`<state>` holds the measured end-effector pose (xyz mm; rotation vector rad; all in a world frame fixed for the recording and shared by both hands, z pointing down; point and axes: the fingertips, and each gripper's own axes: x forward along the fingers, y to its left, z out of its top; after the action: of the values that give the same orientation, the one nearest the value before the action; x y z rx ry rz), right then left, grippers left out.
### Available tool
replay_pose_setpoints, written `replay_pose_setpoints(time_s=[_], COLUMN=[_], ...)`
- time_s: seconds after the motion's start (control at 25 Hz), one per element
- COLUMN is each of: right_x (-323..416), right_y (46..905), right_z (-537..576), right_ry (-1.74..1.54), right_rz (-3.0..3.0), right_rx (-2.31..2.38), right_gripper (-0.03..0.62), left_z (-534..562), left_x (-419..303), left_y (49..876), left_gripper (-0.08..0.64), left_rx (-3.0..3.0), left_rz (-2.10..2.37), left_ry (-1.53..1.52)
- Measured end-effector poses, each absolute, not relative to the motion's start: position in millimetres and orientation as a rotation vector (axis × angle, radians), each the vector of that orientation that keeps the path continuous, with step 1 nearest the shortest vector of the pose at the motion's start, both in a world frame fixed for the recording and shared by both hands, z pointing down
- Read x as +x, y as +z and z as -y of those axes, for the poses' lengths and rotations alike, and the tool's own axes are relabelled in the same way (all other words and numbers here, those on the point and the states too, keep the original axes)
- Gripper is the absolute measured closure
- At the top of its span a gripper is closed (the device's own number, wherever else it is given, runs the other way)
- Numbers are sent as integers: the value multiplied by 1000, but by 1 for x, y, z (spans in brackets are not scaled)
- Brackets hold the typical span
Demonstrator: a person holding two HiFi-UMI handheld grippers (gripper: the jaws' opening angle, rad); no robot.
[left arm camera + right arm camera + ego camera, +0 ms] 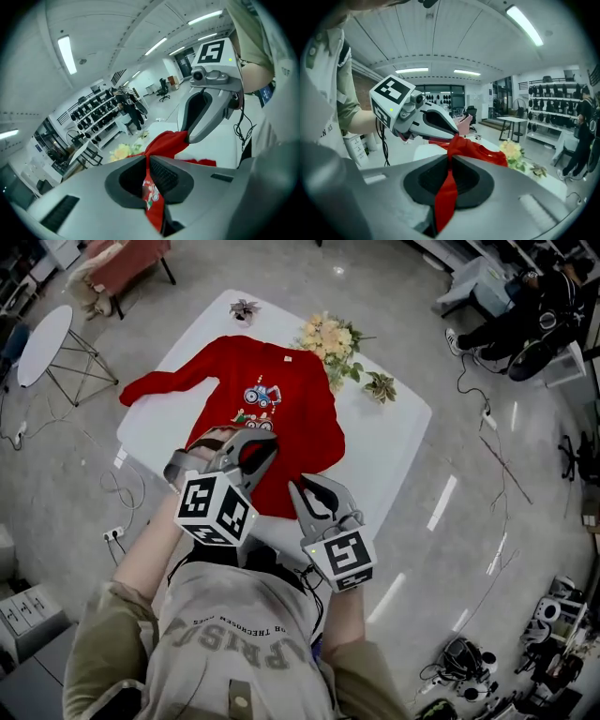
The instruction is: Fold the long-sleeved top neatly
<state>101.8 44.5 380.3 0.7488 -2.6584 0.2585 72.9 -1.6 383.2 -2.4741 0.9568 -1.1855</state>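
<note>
A red long-sleeved top point(281, 399) with a cartoon print lies on the white table point(394, 427), its left sleeve stretched out toward the table's left corner. Both grippers are lifted over the near hem. My left gripper point(267, 446) is shut on the hem, with red cloth point(152, 197) pinched between its jaws. My right gripper point(298, 486) is shut on the hem too; a red fold point(446, 192) runs through its jaws. Each gripper sees the other: the right gripper point(190, 138) and the left gripper point(457, 133) grip the same raised edge close together.
A flower bouquet point(330, 341) and a small leafy sprig point(380, 386) lie at the table's far right; a small plant point(244, 308) stands at the far edge. Round side table point(42, 343) at left. Cables and gear lie on the floor around. A person sits at the top right.
</note>
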Motion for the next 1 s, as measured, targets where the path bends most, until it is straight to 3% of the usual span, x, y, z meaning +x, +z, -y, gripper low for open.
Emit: replay_pose_setpoints(time_s=[0.32,0.52,0.72,0.76,0.88,1.0], right_x=[-52,-83,-88,-88,-79,-19], right_y=[471,543,583,581,552,528], right_z=[-57,-64,-72,-74,-72,-49], right_ry=[415,525,560,580,644,678], right_rz=[2504,2301,2176,2179,2233,2214], right_rx=[508,474,467,468,516,796], right_gripper=[563,563,558,536,322,321], left_z=[-18,-40,-51,-52,-54,-35], left_x=[-87,-118,-133,-136,-146,-146], left_y=[493,572,601,601,589,560], left_gripper=[528,528,524,502,321,278], left_rx=[-2590,-2766,-2712,-2698,-2730,-2801], left_rz=[-804,-638,-502,-463,-384,-448], left_ry=[-1556,-1738,-1824,-1838,-1876,-1795])
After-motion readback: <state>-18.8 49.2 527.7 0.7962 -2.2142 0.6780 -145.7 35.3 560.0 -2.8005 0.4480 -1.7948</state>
